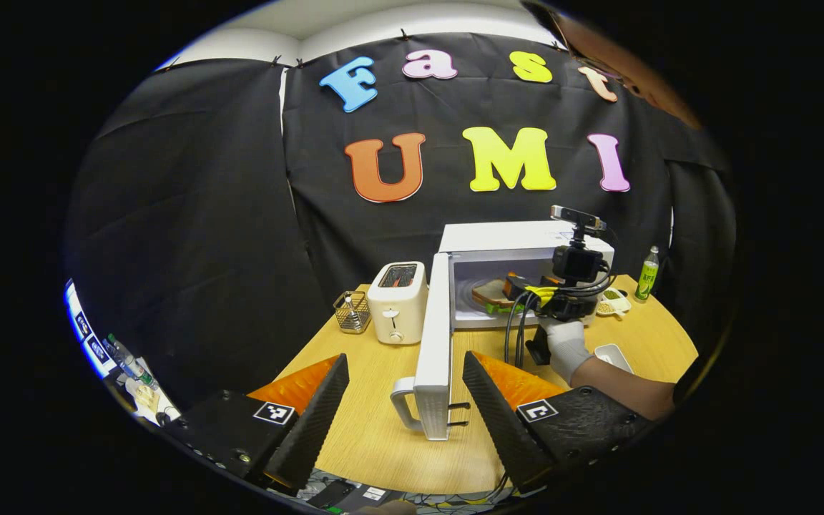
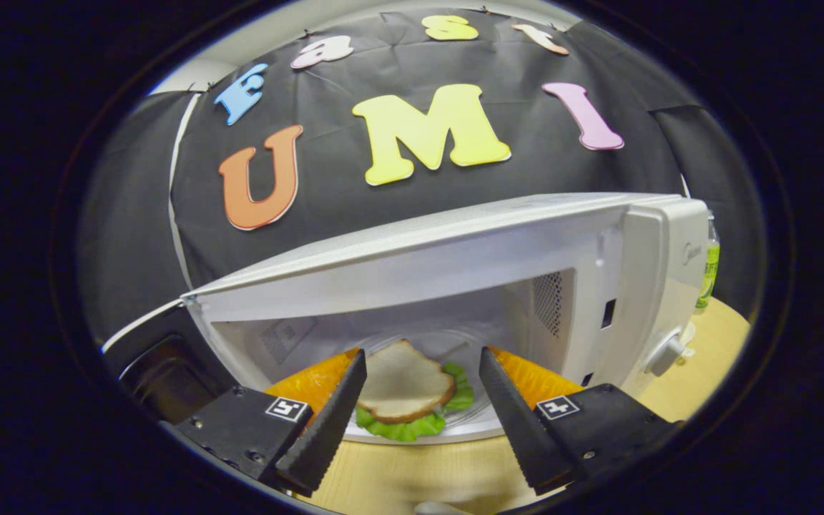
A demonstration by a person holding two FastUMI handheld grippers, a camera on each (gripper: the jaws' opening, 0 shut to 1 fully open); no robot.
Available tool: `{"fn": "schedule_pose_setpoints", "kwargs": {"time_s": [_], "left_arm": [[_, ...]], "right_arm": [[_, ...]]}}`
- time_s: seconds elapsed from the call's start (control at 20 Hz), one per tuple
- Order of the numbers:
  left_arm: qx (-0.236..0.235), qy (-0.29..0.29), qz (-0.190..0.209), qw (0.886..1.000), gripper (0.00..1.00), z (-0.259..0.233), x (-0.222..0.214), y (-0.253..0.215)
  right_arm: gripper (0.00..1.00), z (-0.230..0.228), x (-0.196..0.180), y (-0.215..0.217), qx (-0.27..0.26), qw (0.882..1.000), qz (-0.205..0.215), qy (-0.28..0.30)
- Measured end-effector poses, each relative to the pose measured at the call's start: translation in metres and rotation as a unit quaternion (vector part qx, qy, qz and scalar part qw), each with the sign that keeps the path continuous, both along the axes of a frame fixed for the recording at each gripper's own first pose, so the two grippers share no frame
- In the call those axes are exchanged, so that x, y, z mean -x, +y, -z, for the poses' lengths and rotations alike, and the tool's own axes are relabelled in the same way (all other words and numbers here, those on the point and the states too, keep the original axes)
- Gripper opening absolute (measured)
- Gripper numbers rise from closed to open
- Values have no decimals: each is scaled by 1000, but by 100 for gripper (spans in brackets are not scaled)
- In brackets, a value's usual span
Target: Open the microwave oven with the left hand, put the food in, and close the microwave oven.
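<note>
- Since the sandwich [image 2: 405, 390] is soft bread over loose lettuce (light, easily squashed), it lies on the glass turntable inside the microwave oven [image 2: 455, 286], between the right tongs [image 2: 419, 390], which stand open.
- Left tongs [image 1: 405, 390] open, flanking the rigid swung-out door [image 1: 435, 336]; take its handle [image 1: 403, 408].

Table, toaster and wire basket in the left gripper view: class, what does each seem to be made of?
Table: wood or wood-look laminate, pale grain, matte. Toaster: probably cream plastic, smooth, slight sheen. Basket: thin metal wire, shiny.
</note>
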State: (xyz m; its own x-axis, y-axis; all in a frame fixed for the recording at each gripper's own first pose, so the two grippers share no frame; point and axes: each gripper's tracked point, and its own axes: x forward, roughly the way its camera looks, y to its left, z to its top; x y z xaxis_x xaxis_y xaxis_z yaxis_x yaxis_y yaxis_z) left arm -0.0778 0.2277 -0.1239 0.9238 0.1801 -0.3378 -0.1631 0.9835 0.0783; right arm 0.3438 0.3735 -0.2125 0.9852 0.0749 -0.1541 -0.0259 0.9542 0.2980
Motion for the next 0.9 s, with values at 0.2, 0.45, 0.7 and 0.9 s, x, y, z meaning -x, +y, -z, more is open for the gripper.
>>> {"fn": "schedule_pose_setpoints", "kwargs": {"time_s": [0.2,0.45,0.7,0.9], "left_arm": [[8,-12,7,1000,97,-19,-2,-4],[15,-41,16,999,96,-39,-11,-12],[37,-85,29,995,97,-58,-26,-24],[56,-115,39,991,97,-74,-44,-32]], "right_arm": [[91,-28,36,-12,13,999,-32,-4],[100,-72,86,-46,46,996,-69,-12],[100,-130,153,-94,98,989,-104,-22],[92,-187,201,-157,117,990,-71,-45]]}}
